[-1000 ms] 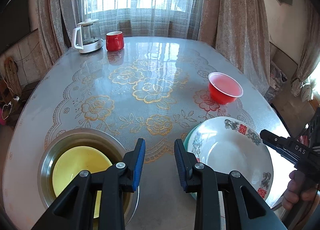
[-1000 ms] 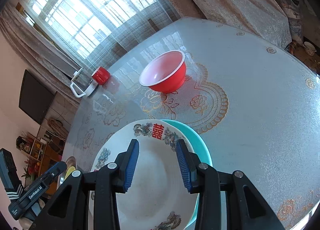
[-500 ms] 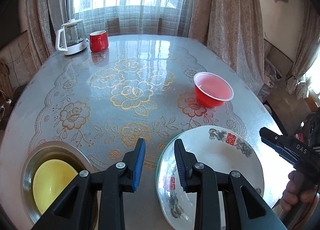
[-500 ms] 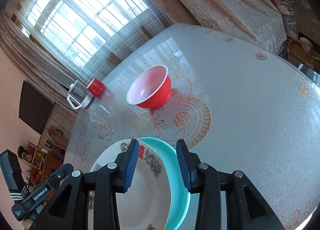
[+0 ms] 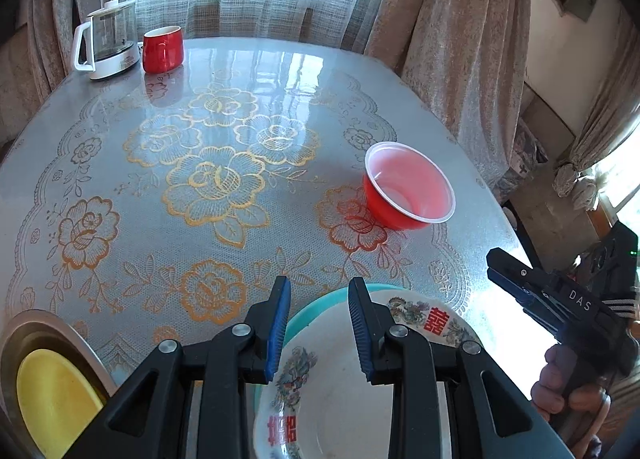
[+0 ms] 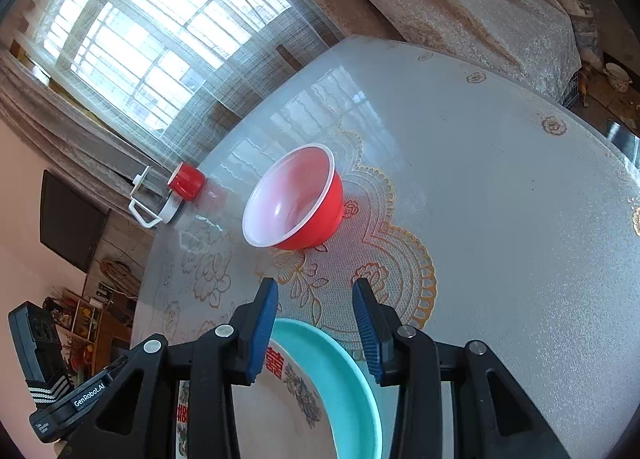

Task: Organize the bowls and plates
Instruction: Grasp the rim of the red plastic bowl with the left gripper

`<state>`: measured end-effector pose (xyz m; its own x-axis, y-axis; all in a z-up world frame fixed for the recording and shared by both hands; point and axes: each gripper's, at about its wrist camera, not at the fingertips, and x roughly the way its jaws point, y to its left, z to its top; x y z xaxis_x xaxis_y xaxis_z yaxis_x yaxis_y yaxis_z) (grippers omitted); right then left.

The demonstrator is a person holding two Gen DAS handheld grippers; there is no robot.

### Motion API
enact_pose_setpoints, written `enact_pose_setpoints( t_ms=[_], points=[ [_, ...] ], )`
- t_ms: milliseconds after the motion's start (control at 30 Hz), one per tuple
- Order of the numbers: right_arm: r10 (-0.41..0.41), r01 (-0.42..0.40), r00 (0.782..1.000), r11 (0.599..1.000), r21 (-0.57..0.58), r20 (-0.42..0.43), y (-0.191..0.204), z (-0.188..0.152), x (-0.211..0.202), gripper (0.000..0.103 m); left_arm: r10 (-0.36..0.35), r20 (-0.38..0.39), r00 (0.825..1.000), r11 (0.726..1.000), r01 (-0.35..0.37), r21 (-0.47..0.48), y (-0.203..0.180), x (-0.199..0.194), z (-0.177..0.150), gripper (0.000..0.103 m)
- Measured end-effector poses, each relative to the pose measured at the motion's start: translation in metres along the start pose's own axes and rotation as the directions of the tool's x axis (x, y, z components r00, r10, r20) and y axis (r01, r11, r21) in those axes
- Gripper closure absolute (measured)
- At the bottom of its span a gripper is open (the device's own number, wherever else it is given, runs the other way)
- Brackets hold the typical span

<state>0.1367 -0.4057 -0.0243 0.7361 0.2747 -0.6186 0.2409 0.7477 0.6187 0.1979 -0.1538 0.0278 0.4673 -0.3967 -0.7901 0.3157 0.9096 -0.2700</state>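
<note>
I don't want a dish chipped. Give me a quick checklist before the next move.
1. Left gripper open: ok.
2. Right gripper open: ok.
3. White plate sits in the teal plate: ok.
4. Red bowl upright, apart from the plates: ok.
5. Yellow plate lies in the metal basin: ok.
6. Left jaws straddling the plate rims: cannot tell.
</note>
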Motion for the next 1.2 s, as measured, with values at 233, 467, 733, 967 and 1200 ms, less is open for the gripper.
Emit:
enact_pose_setpoints(
  t_ms=[233,467,733,967,1200],
  points=[
    [0.001,-0.001,0.999,1.000,0.004,0.041,0.003,0.033,0.007,0.075,-0.071,0.002,0.997,0.997,0.071,-0.043,-0.011,0.030,0.026,0.074],
    [-0.024,0.023,0.999,0.999,0.026,0.025,0.001,0.056,0.029,0.080,-0.134,-0.007,0.991,0.988,0.134,-0.073,-0.028,0.053,0.053,0.073],
    [-0.068,0.068,0.997,0.998,0.017,-0.025,0.003,0.064,0.059,0.082,-0.158,-0.069,0.985,0.974,0.144,-0.173,-0.031,0.091,0.073,0.073],
    [-0.062,0.063,0.996,0.998,0.012,-0.058,0.006,0.056,0.071,0.091,-0.149,-0.094,0.984,0.969,0.126,-0.214,-0.027,0.104,0.074,0.092],
    [-0.016,0.013,0.992,1.000,-0.027,-0.122,0.024,0.045,0.075,0.091,-0.115,-0.079,0.990,0.969,0.094,-0.229,-0.004,0.079,0.063,0.092]
  ],
)
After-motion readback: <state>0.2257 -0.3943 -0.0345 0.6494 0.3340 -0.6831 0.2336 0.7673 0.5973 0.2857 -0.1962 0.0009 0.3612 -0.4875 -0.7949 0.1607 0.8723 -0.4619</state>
